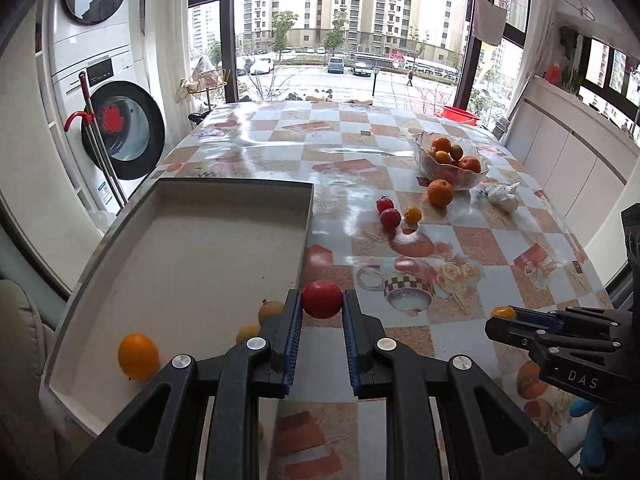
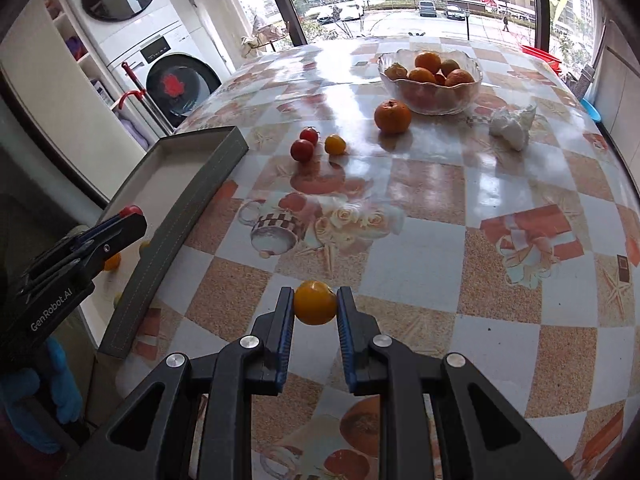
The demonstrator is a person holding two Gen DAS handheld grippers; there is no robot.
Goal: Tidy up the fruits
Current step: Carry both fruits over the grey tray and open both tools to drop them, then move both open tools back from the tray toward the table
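My left gripper (image 1: pixel 322 300) is shut on a red cherry tomato (image 1: pixel 322 298) just right of the grey tray's (image 1: pixel 224 186) right wall. The tray holds an orange fruit (image 1: pixel 138 356) and two small yellowish fruits (image 1: pixel 270 311). My right gripper (image 2: pixel 315 303) is shut on a yellow cherry tomato (image 2: pixel 315 302) above the table, right of the tray (image 2: pixel 192 184). Two red tomatoes (image 2: pixel 303 150) and a yellow one (image 2: pixel 335 144) lie on the table. An orange (image 2: pixel 393 116) sits beside a glass bowl (image 2: pixel 430 100) of oranges.
A crumpled white tissue (image 2: pixel 514 122) lies right of the bowl. The table carries a glossy checked cloth (image 2: pixel 420 248). Stacked washing machines (image 1: pixel 108 120) stand left of the table, windows behind. The right gripper also shows in the left wrist view (image 1: pixel 500 318).
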